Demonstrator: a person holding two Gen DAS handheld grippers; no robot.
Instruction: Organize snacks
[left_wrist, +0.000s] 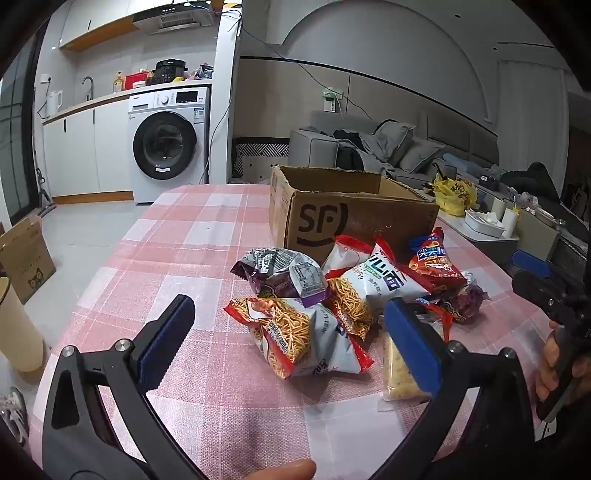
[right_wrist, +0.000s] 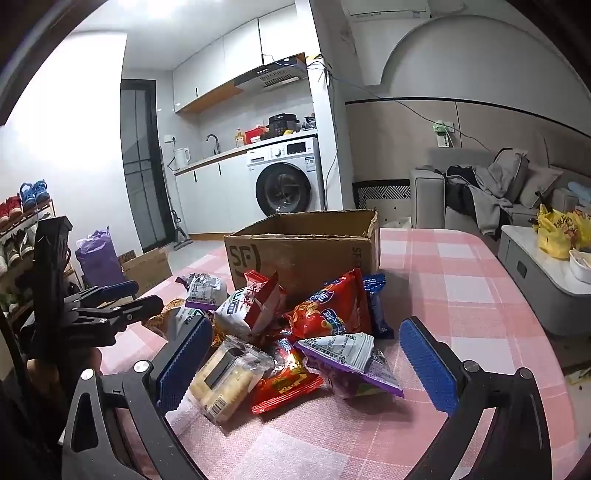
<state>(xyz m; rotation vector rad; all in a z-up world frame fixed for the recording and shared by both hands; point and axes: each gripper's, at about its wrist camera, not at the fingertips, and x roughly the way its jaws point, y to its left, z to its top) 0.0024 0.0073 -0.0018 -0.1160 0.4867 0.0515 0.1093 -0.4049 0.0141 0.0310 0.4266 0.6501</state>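
Note:
A pile of snack bags lies on the pink checked tablecloth in front of an open cardboard box, which also shows in the right wrist view. My left gripper is open and empty, its jaws either side of a noodle snack bag, above the table. A purple and silver bag lies behind it. My right gripper is open and empty, straddling a yellow cracker pack, a small red bag and a purple bag. A red chip bag leans against the box.
The right gripper shows at the right edge of the left wrist view; the left one shows at the left of the right wrist view. A cream cylinder stands off the table's left. A low white table with a yellow bag stands to the right.

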